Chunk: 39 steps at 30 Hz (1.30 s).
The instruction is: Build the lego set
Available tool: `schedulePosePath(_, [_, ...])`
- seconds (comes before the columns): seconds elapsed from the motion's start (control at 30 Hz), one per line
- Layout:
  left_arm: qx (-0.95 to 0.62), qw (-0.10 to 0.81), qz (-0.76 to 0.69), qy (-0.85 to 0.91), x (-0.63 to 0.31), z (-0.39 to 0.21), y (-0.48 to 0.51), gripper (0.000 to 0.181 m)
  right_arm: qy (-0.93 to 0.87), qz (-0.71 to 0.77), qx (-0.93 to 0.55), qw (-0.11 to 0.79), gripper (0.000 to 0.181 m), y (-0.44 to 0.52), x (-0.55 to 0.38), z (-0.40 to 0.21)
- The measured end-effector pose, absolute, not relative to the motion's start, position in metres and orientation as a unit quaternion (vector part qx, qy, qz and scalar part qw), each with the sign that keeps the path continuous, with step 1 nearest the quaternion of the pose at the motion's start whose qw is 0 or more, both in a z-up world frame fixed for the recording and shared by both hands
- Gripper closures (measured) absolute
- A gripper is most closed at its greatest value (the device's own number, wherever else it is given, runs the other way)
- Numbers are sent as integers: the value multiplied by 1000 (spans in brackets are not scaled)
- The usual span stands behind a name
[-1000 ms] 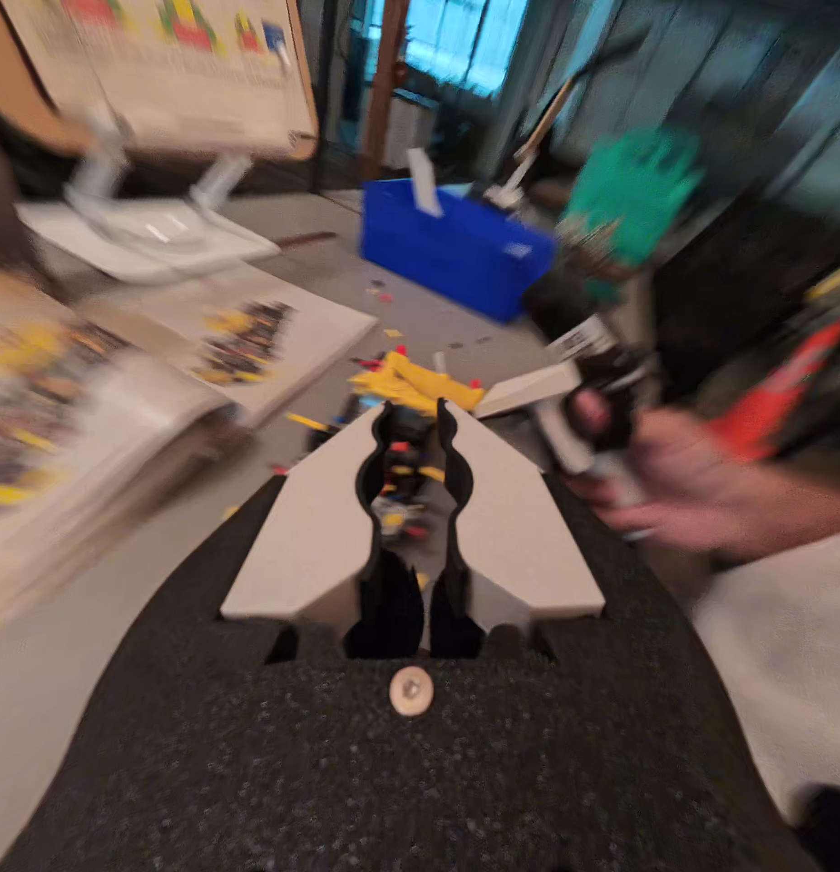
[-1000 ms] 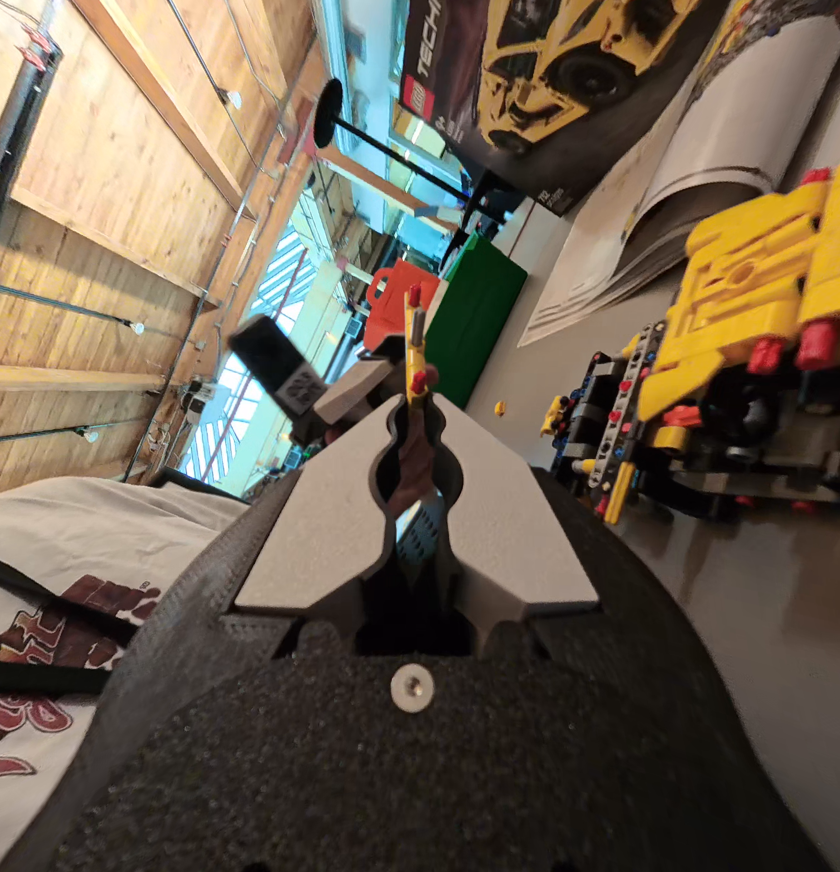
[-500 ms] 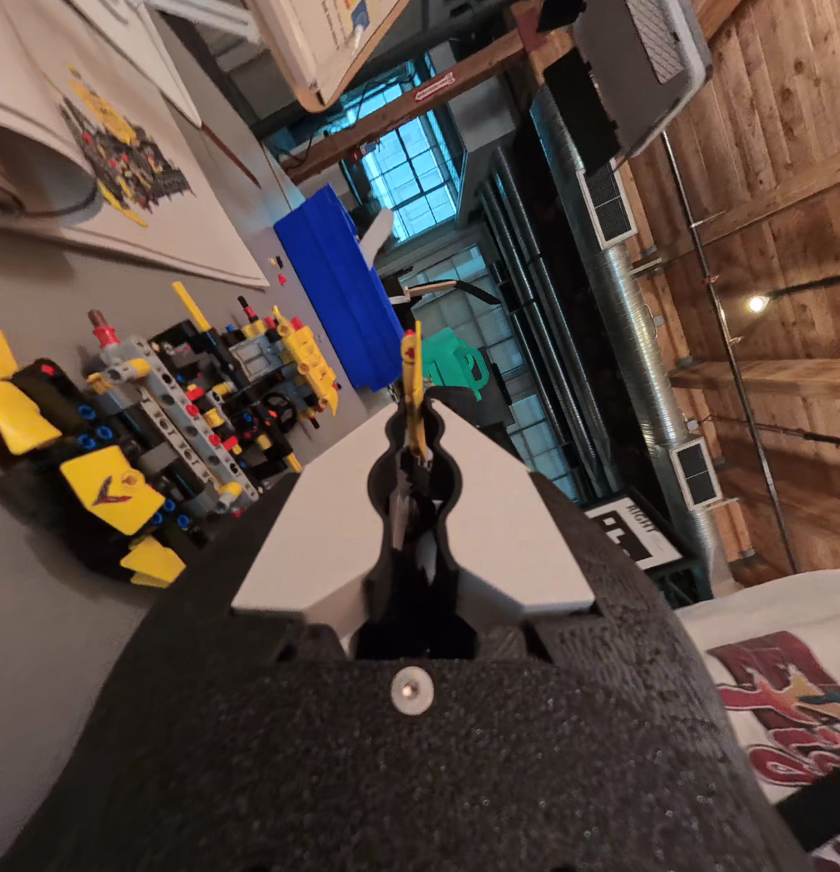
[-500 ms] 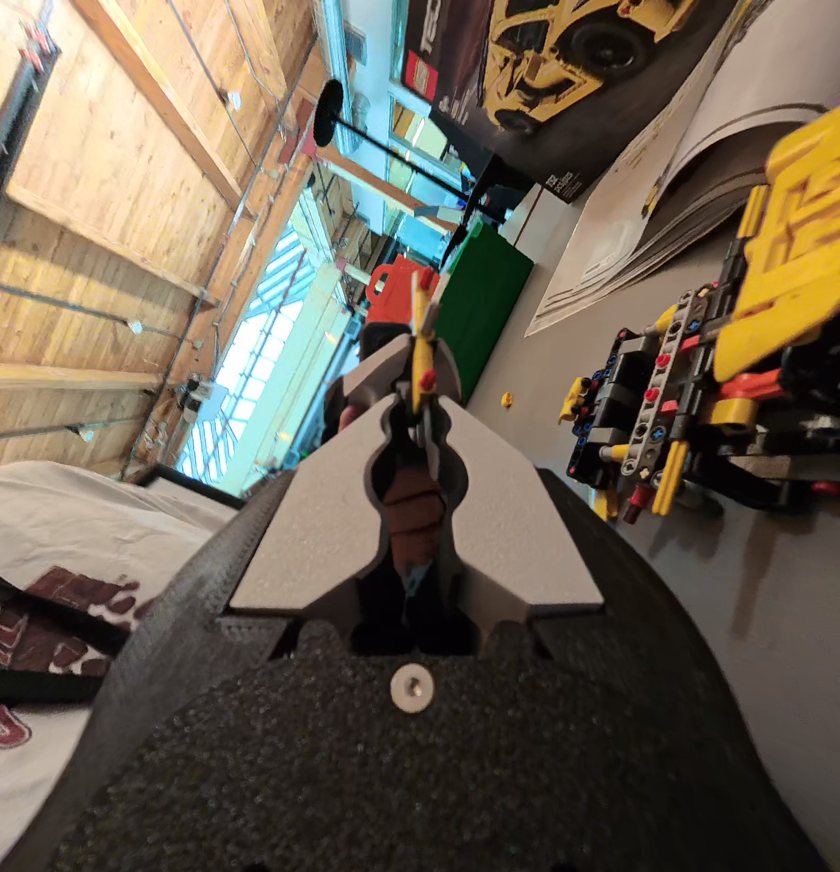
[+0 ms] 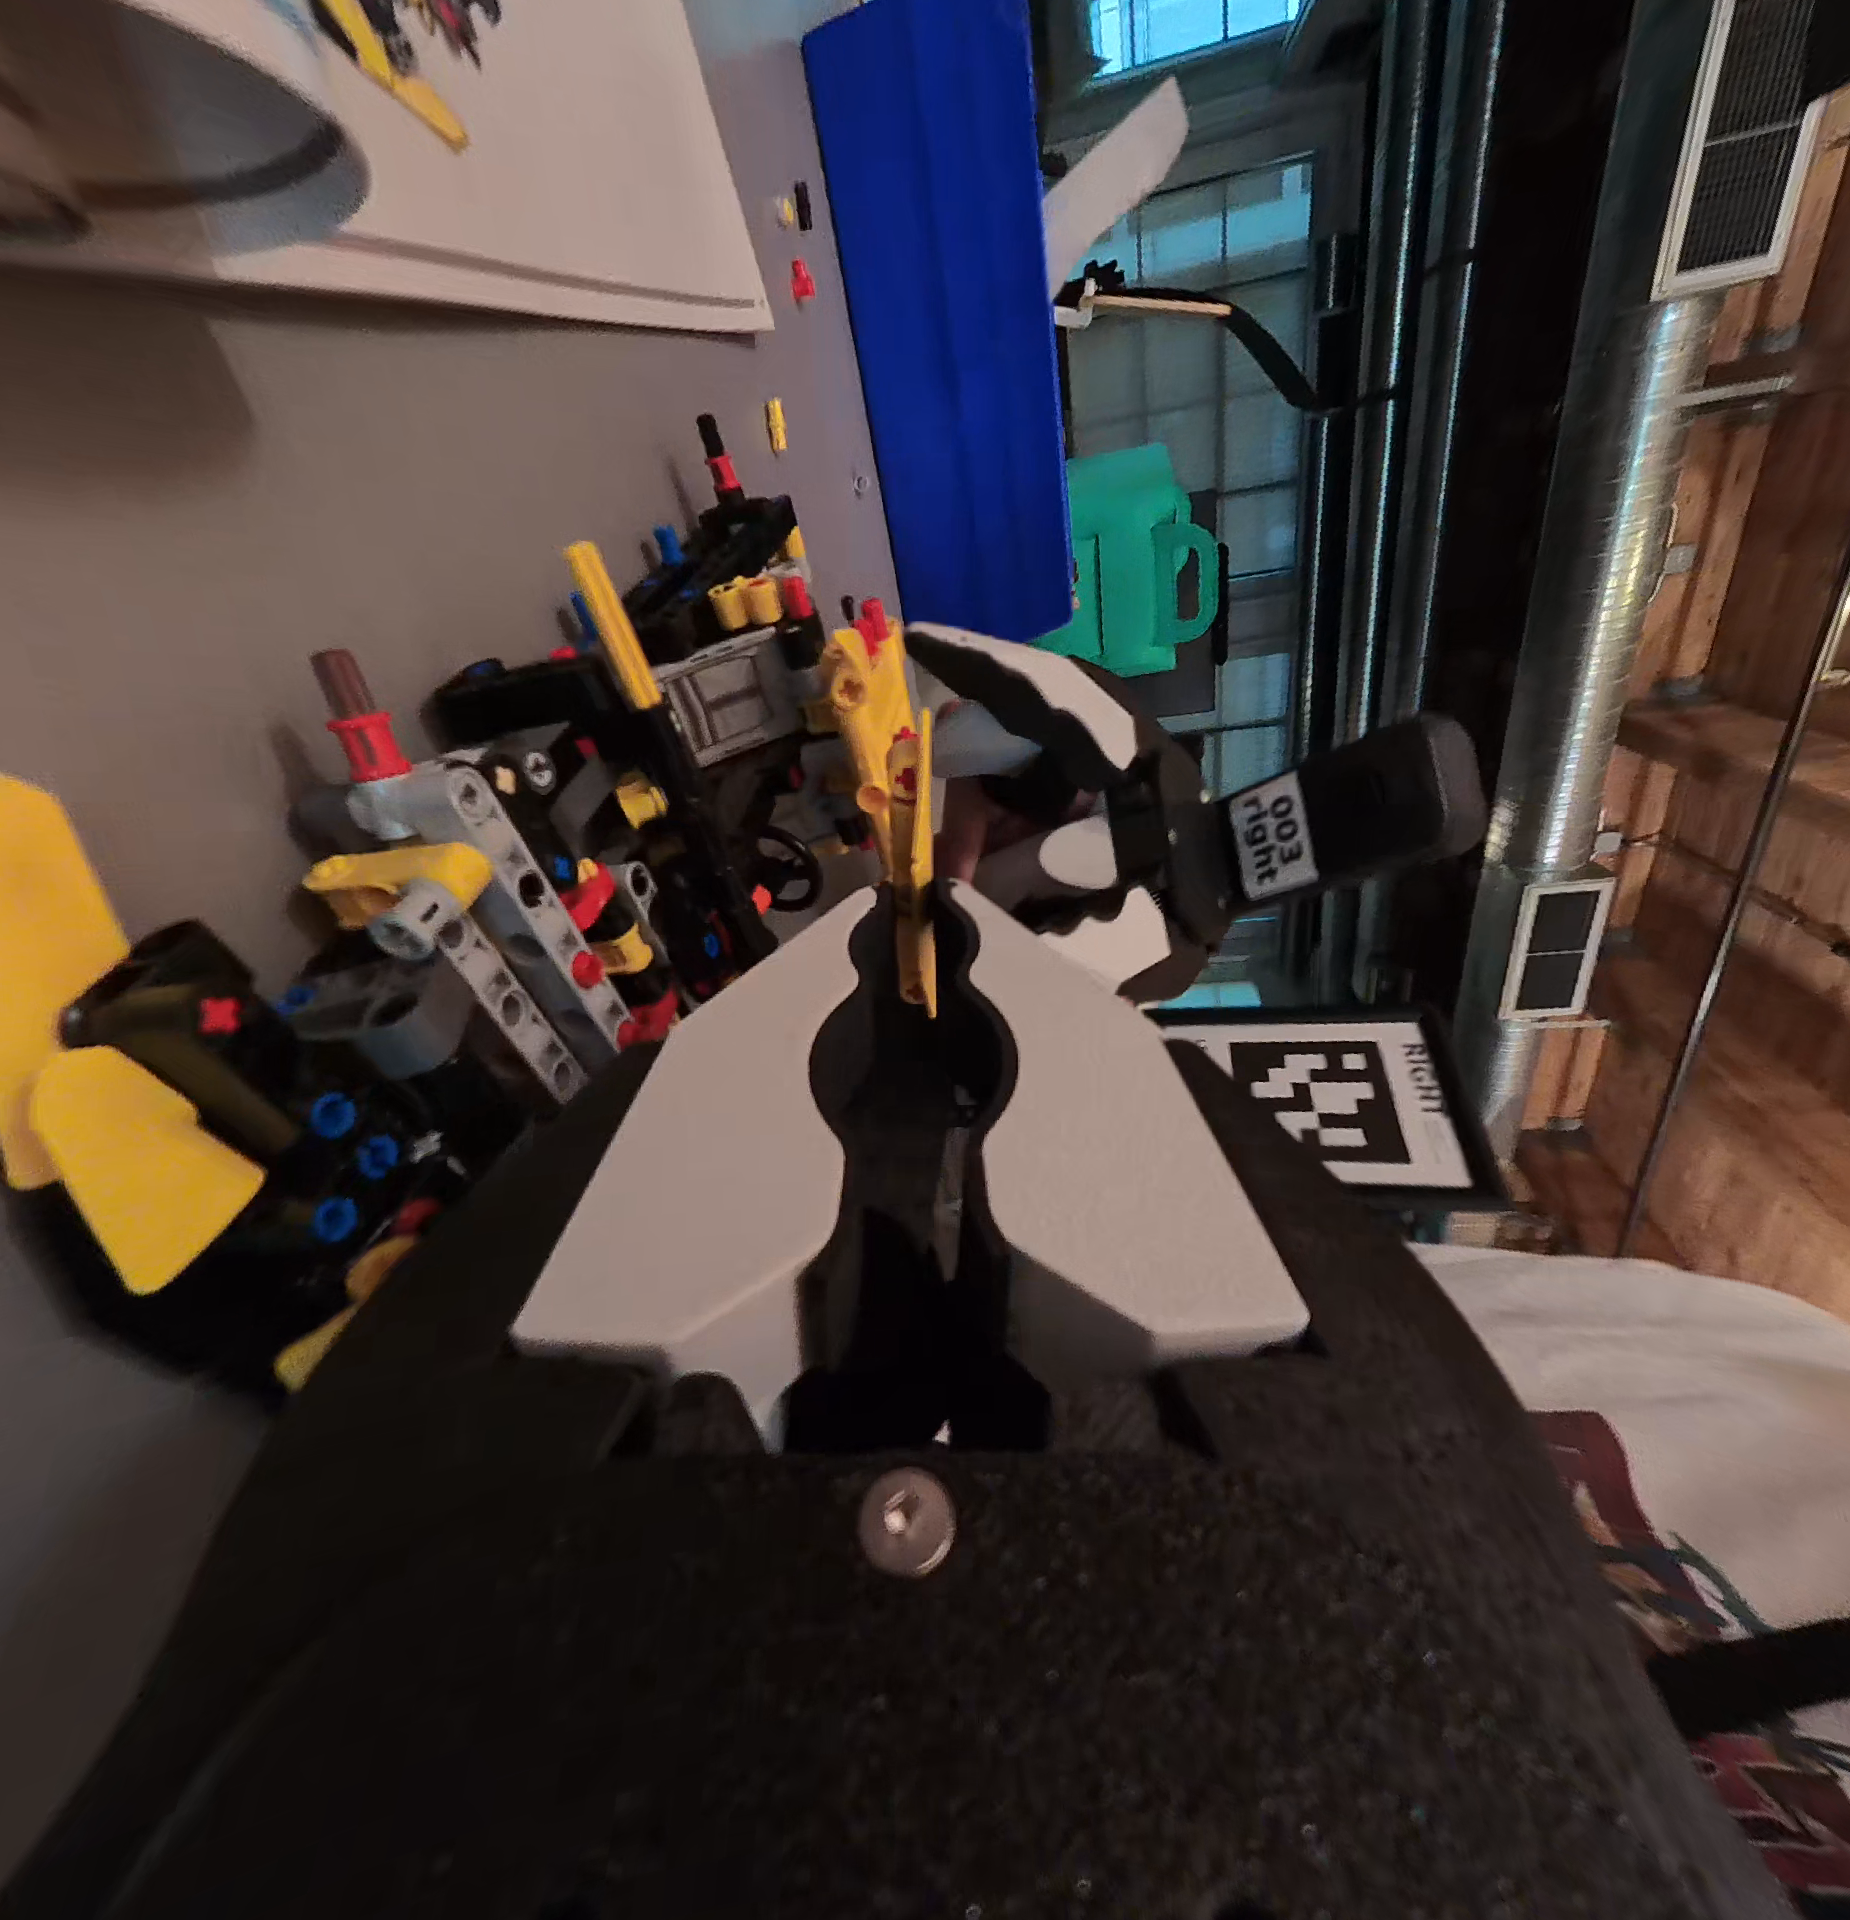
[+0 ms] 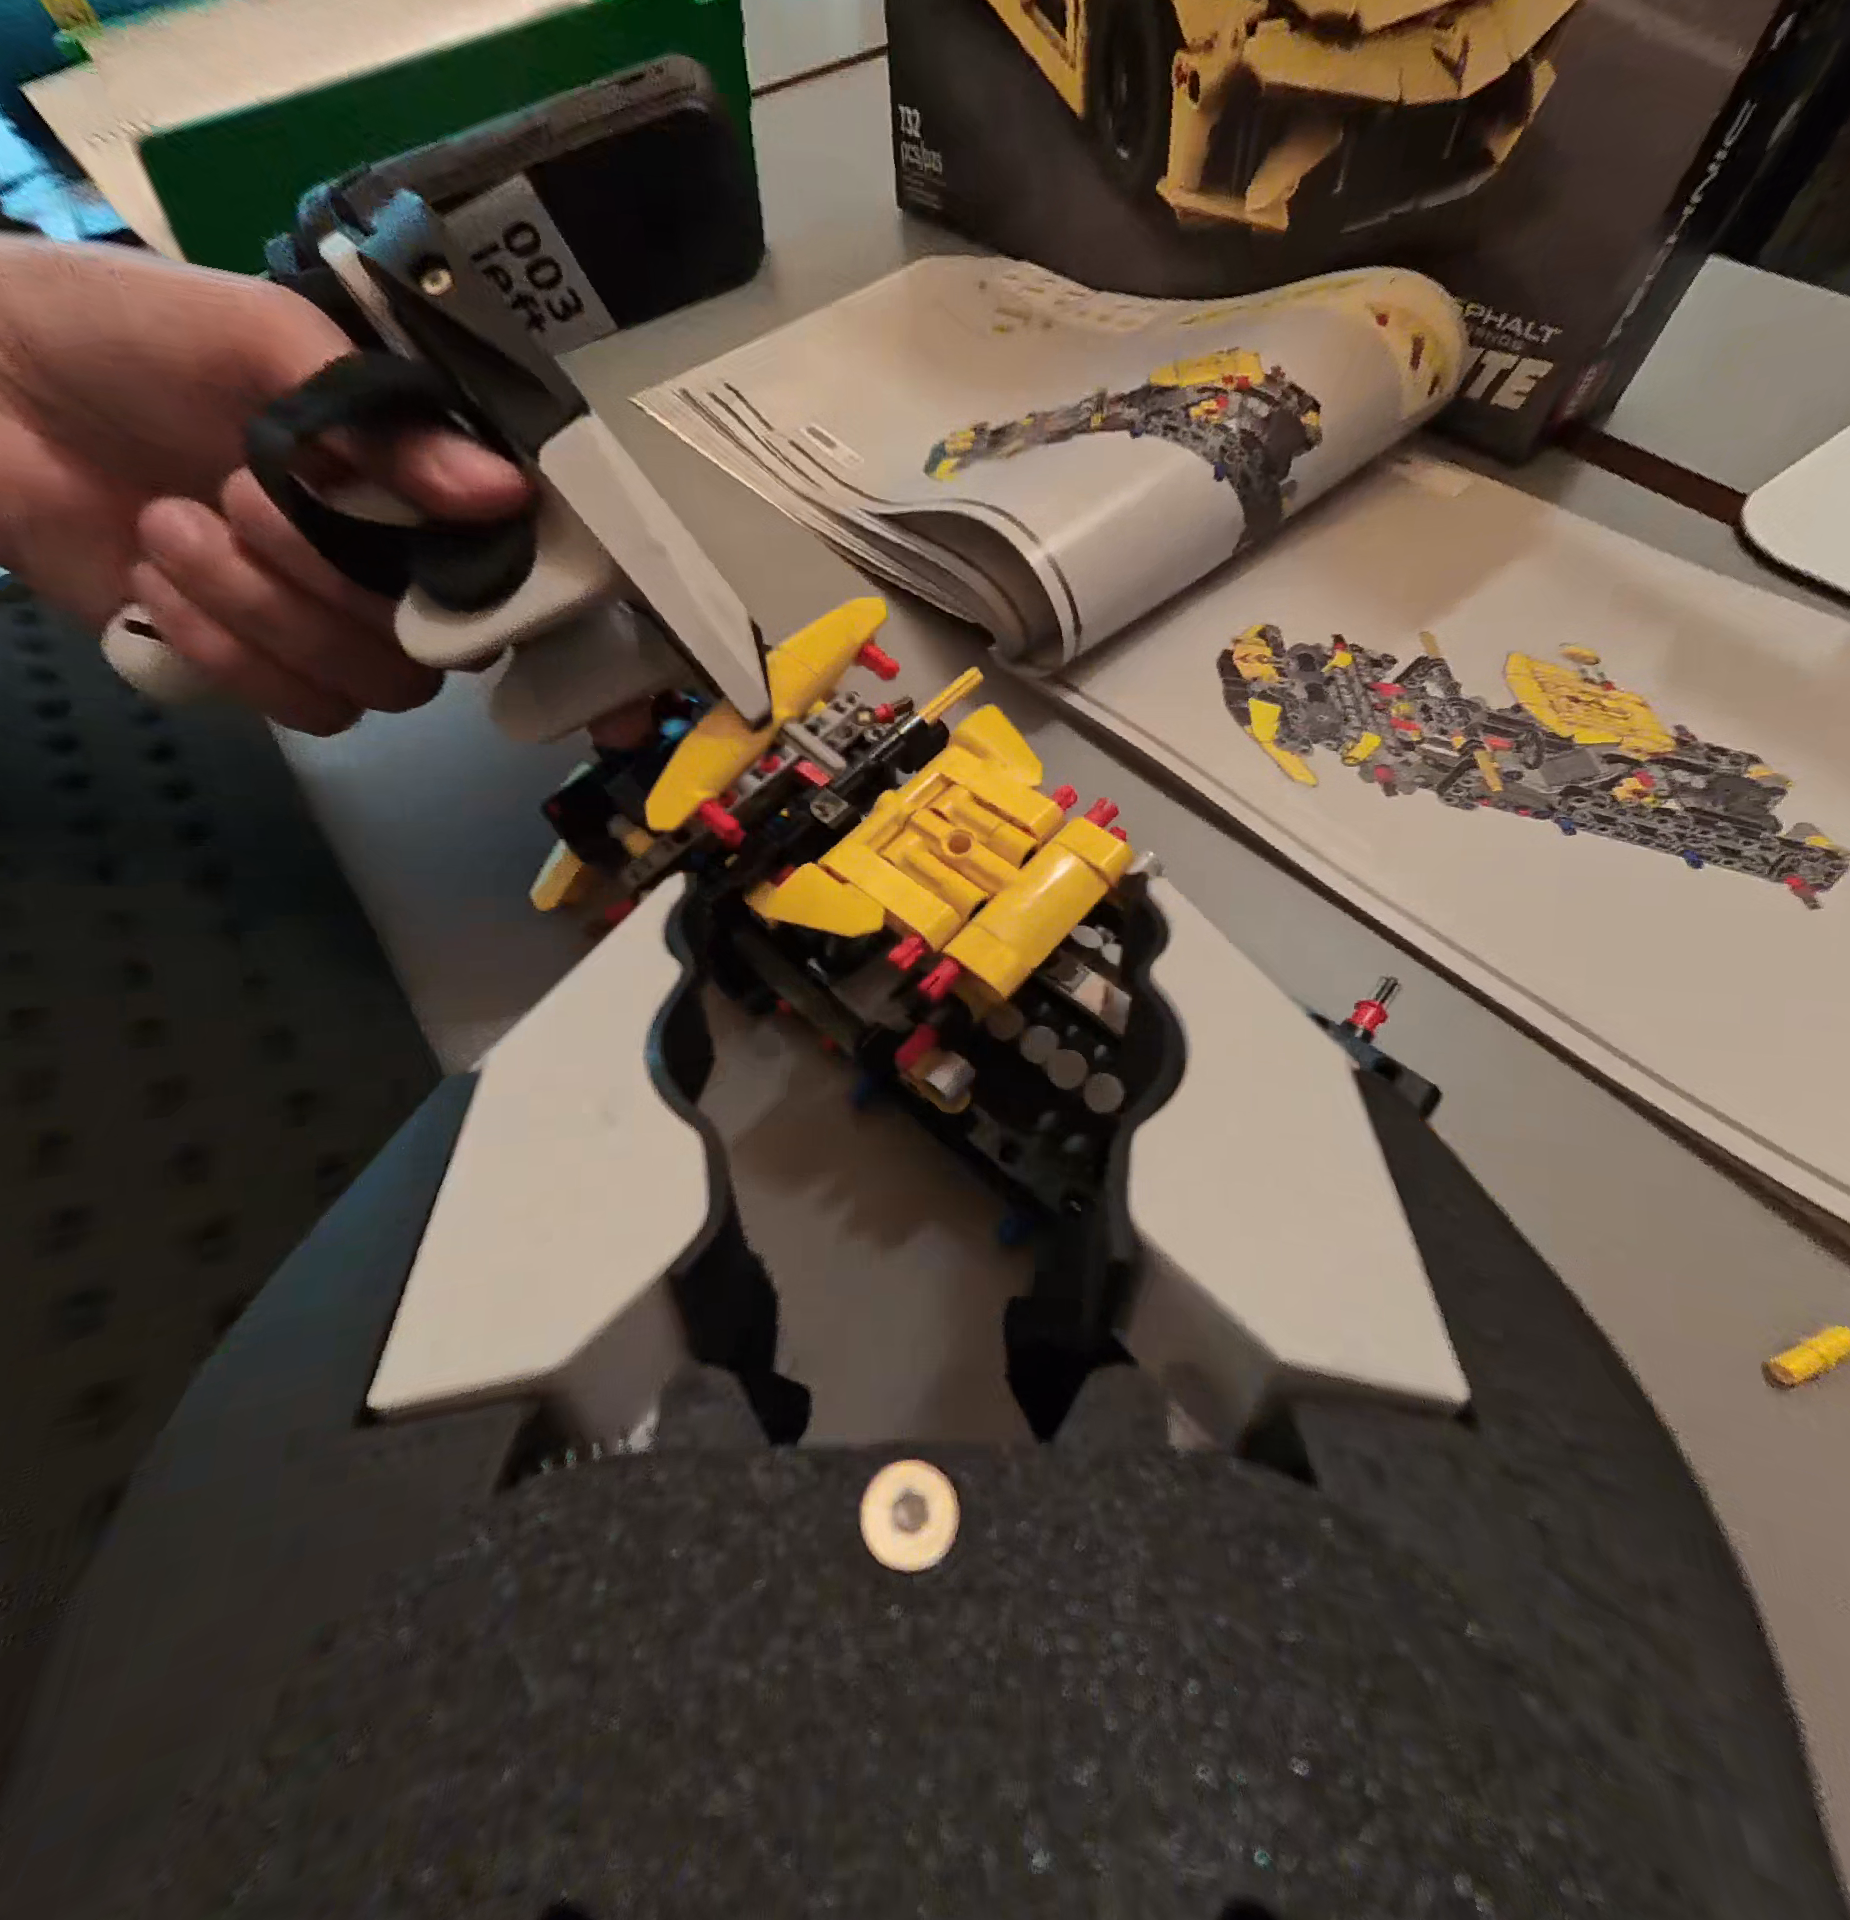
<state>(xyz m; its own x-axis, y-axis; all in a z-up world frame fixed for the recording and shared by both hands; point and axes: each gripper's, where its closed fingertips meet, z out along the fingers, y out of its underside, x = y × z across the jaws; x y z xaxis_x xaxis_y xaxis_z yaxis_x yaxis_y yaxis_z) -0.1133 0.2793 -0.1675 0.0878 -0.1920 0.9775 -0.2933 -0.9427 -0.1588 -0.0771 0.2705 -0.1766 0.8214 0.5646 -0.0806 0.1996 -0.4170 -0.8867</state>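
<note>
The rear of the lego car (image 6: pixel 931 883) lies hidden between and behind the fingers (image 6: pixel 588 1132) of the right hand-held gripper (image 6: pixel 910 904). The picture's top edge cuts off the set's box (image 6: pixel 1316 156), and the right edge clips the open instruction booklet (image 6: pixel 1368 727). In the left wrist view, the booklet's printed pages at upper left are blurred.

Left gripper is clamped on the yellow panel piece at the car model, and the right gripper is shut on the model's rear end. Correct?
Not quite. The right gripper is open, its jaws wide around the car model, as the right wrist view shows. The left gripper is indeed clamped on the yellow panel piece.
</note>
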Motion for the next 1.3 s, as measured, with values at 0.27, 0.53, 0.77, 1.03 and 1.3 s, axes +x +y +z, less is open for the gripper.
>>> schedulePosePath(0.27, [726,97,671,-114,-104,-171,277,175,-195,237,-801,514,97,274,-83,-178])
schedulePosePath(0.53, [722,106,678,-91,-102,-167,282,175,-182,241,-791,532,112,277,-75,-169])
schedulePosePath(0.77, [647,103,742,-141,-111,-129,271,175,-215,345,-762,505,139,268,-106,-131])
schedulePosePath(1.03, [605,32,756,-249,-129,-103,258,174,-165,499,-719,455,180,260,-133,-113])
schedulePosePath(1.3, [622,-30,719,-308,-137,-115,253,171,-69,587,-700,401,178,260,-142,-115])
